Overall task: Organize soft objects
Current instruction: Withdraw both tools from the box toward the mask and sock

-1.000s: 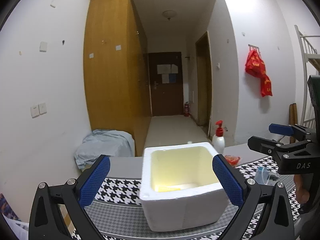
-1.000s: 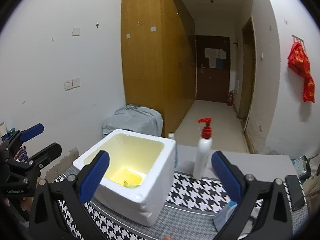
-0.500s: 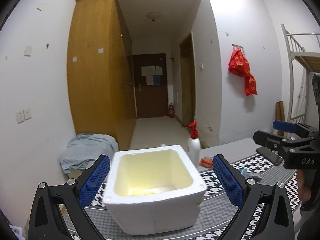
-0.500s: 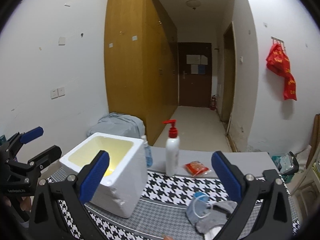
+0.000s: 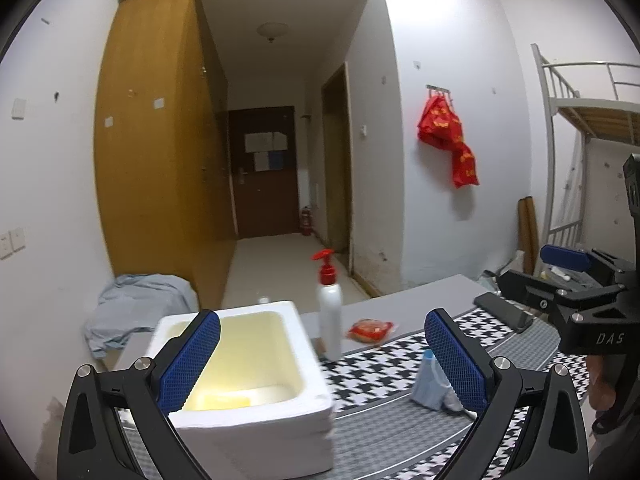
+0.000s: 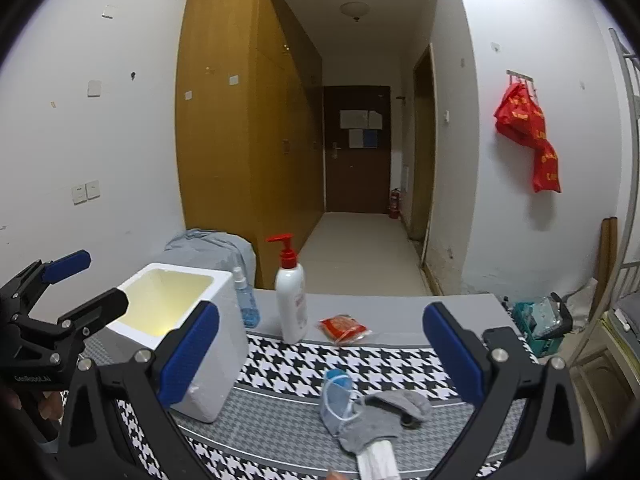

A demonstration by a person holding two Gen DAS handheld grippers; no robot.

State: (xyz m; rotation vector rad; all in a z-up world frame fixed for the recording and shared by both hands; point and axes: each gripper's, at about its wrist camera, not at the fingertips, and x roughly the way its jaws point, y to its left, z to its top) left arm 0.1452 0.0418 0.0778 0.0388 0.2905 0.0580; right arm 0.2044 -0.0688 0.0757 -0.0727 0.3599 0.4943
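Right claw (image 6: pixel 322 350) wide open, nothing held, above the grey sock (image 6: pixel 384 420) and blue mask (image 6: pixel 336 398) at lower centre of the counter (image 6: pixel 400 346). Both probably light, limp, easy to bunch; best pinched mid-fold. Left claw (image 5: pixel 322 354) open too, over the foam box (image 5: pixel 256 416), lower left. Sock visible only in right view; box floor only in left.

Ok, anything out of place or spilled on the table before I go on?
Nothing spilled or damaged. The grey sock, blue mask and a white item lie in a loose heap outside the foam box; the pump bottle stands upright.
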